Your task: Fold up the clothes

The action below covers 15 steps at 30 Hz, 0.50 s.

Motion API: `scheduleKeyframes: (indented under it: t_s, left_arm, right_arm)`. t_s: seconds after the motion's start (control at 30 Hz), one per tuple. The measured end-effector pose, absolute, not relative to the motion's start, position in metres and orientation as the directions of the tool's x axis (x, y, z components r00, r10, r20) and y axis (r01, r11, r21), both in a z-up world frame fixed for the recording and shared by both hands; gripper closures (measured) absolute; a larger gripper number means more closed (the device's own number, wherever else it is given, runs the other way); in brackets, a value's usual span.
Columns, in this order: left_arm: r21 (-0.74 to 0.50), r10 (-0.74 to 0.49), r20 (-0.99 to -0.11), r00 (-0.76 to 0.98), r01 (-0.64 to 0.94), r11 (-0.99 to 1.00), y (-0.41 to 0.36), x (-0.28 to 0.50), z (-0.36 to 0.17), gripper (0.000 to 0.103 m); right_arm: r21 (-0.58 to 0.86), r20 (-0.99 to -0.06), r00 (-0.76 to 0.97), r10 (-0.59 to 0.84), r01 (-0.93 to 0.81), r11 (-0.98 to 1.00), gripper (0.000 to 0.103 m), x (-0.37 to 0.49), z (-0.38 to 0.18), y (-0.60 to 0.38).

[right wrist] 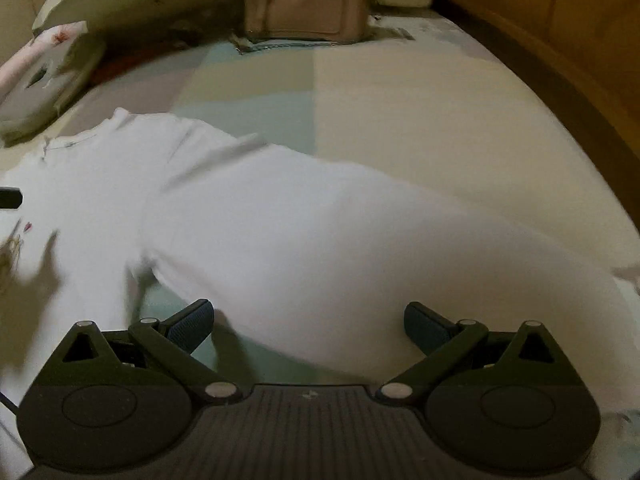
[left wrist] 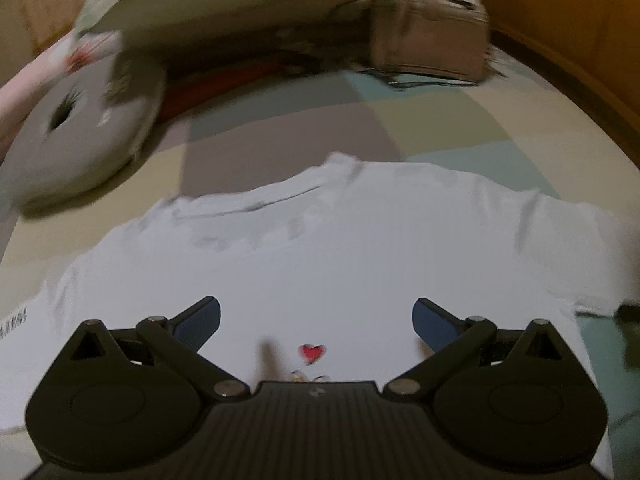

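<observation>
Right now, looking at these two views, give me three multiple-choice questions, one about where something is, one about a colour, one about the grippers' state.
1. Where is the handbag?
A. on the shirt
B. at the far end of the bed, beyond the shirt
C. between the right gripper's fingers

2. What colour is the heart on the shirt?
A. red
B. blue
C. green

3. How do the left gripper and right gripper stand?
A. both shut on the shirt
B. one open, one shut
C. both open

Answers: B, bare bed lies between bag and shirt; A, the print shows red on white; C, each pair of fingers is spread with nothing gripped.
</observation>
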State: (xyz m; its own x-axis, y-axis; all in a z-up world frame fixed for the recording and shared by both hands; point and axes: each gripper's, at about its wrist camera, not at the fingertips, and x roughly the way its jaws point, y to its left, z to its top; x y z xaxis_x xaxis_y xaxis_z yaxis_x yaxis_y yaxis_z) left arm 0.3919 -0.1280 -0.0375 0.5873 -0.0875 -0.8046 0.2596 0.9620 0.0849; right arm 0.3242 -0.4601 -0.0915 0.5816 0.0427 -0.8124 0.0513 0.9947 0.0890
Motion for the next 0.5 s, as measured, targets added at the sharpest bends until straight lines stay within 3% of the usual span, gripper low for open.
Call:
scheduleKeyframes:
  t_s: [0.2, 0.5]
  left_arm:
    - [0.086, -0.139, -0.803, 0.58, 0.343, 0.936, -0.152, 0.387, -0.036, 0.001]
    - [0.074, -0.174, -0.814, 0.554, 0.396, 0.915, -0.174, 0.384, -0.036, 0.001]
  right_arm:
    - [0.044, -0.765, 0.641, -0.058, 0.142, 0.989, 0.0, 0.326, -0.088, -0.504]
    - [0.066, -0.794, 0.6, -0.103, 0.253, 0.965, 0.0, 0.283, -0.092, -0.568]
